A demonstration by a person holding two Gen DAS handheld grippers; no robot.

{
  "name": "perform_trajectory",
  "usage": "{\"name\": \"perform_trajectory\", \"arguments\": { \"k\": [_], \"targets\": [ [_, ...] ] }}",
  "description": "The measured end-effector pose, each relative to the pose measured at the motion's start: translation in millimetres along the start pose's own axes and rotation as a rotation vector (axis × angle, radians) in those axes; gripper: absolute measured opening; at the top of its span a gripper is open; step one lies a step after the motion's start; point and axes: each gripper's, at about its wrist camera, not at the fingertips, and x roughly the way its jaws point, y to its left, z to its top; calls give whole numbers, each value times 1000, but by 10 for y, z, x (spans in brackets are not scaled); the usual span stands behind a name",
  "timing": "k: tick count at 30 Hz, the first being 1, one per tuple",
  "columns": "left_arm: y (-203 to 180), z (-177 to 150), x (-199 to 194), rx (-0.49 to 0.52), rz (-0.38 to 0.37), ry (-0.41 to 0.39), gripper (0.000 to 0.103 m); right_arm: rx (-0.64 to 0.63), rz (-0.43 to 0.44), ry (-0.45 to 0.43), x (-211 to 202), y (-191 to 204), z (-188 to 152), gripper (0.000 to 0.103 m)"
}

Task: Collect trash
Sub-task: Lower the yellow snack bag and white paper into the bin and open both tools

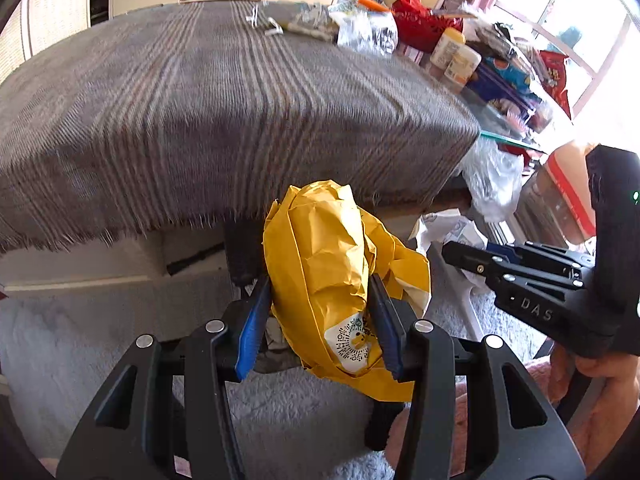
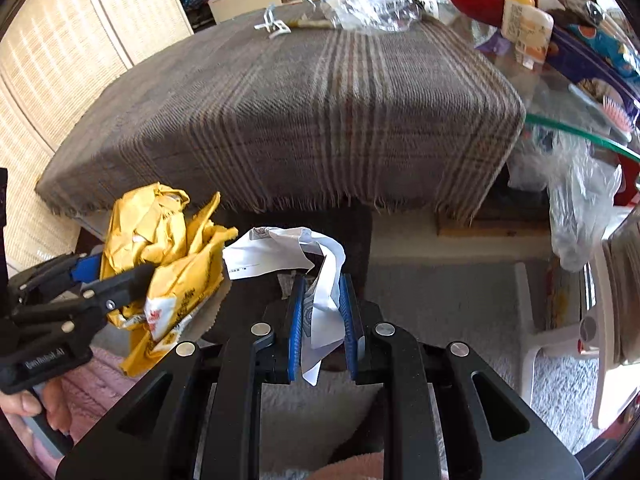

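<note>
Closest in, the left gripper has its jaws pinching a crumpled yellow paper bag, blue pads pressed into either side of the wad, the printed white patch showing low down. Right alongside, the right gripper has its jaws clamped on a crumpled white paper slip, one tail of it drooping out below the pads and the rest flaring up and to the left. From the right wrist view the two loads sit near each other, the yellow bag just to the left of the white slip, both held up off the pale carpet.

So both hands are full; this looks like the carry stage, pickup done, drop-off not yet made. No bin or trash bag is clearly in view, so I can't say where these two pieces are headed. The next move, I'd judge, calls for holding both pinches firm while swinging toward a container, then letting go one at a time; the loose white tail could snag or slip.

Just beyond, the bench draped in grey striped cloth is bare at its near part. At its far edge lie more candidates: clear plastic wrapping and a small white clip. Further right, a glass-topped table is piled with bottles and packets, with a clear plastic bag hanging below.
</note>
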Motion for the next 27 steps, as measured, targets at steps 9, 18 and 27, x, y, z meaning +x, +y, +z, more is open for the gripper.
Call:
{"name": "perform_trajectory", "arguments": {
  "k": [9, 18, 27],
  "targets": [
    [70, -99, 593, 11, 12, 78, 47, 55, 26, 86, 418, -48, 61, 19],
    [153, -83, 898, -20, 13, 150, 48, 87, 40, 139, 796, -20, 112, 21],
    [179, -73, 931, -26, 18, 159, 53, 125, 45, 116, 796, -56, 191, 47]
  ]
}}
